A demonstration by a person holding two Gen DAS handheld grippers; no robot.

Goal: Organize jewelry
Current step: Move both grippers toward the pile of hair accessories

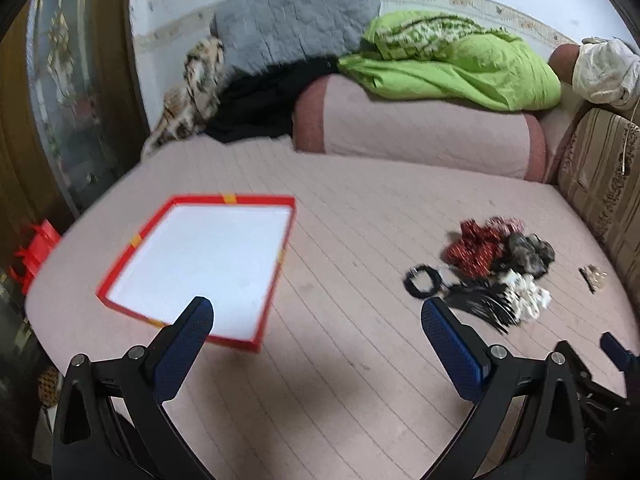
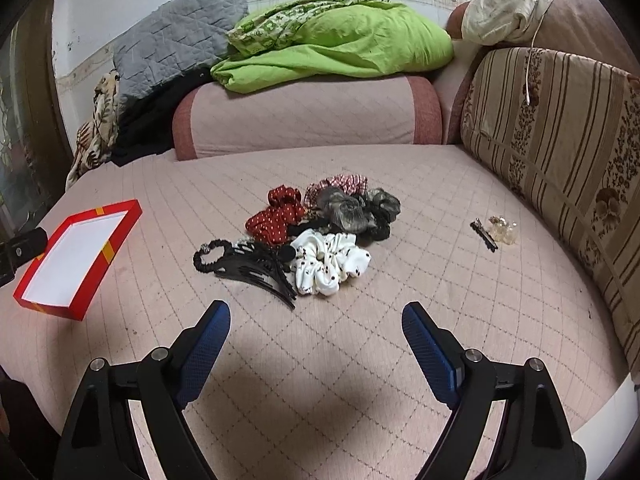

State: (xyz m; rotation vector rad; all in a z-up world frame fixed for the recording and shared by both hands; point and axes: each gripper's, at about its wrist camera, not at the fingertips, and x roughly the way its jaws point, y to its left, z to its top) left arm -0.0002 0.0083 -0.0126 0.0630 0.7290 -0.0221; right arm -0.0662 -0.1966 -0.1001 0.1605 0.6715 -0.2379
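Both grippers hang over the pink quilted bed [image 2: 360,360] with jaws spread wide and nothing between them: the left gripper [image 1: 316,312] above bare quilt, its left finger overlapping the near edge of the red box [image 1: 200,256], the right gripper [image 2: 316,316] just short of the pile [image 2: 312,236]. The box lies to the left, well apart from the pile, its white inside bare; in the right view a dark piece (apparently part of the left gripper) juts in beside it. The pile is a tangle: a red dotted scrunchie [image 2: 276,216], a white one [image 2: 332,260], grey and dark ones [image 2: 352,208] half buried, a checked one [image 2: 348,182] mostly hidden behind them, a black comb clip [image 2: 256,272] and a black band [image 2: 208,256]. In the left view all this is smeared by motion. Apart to the right lie a black clip [image 2: 484,234] and a clear claw clip [image 2: 502,228], too small to read in detail.
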